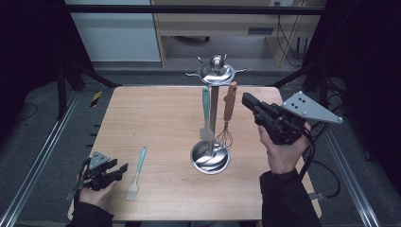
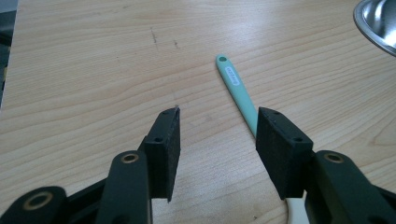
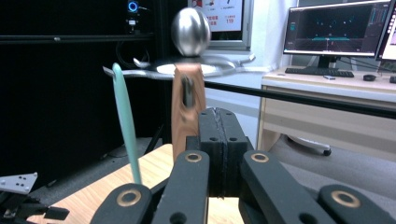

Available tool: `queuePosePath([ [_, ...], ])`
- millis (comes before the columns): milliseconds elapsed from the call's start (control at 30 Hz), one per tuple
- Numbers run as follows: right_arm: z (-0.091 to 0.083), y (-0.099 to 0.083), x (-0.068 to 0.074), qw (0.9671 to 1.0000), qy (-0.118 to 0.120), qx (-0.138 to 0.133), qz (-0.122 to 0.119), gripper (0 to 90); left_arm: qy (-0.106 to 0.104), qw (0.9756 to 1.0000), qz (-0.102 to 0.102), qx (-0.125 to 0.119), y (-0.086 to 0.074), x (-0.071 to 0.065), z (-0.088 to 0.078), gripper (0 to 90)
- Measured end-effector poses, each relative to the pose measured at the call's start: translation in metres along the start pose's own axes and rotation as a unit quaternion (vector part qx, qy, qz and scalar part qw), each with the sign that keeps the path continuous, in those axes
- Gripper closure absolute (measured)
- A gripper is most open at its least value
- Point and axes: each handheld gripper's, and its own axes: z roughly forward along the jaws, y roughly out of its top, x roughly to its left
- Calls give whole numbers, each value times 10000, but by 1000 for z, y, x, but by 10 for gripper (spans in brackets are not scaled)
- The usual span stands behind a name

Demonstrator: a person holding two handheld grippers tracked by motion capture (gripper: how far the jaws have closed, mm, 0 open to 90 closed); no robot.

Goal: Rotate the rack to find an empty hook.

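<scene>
Rack near the surface's right edge holds spatula and whisk. Brush lies at front-left corner. Left gripper wide, empty; right gripper closed, empty.

Whisk hangs on rack beside right claw.

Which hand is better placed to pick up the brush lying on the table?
Left. The left gripper sits beside the brush with jaws open; the right gripper is shut, up by the utensil stand.
</scene>
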Motion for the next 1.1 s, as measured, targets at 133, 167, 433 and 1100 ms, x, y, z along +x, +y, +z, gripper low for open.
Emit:
queuePosePath([
  [133,5,10,4,9999,-4,-35,-98,900,-6,10000,5,24,0,0,0,497],
  [167,5,10,4,9999,-4,-35,-98,900,-5,10000,7,29,0,0,0,497],
  [433,10,19,10,9998,28,-34,-189,900,-8,10000,48,46,0,0,0,497],
  [1100,19,20,32,9988,366,0,-327,900,6,10000,21,12,0,0,0,497],
])
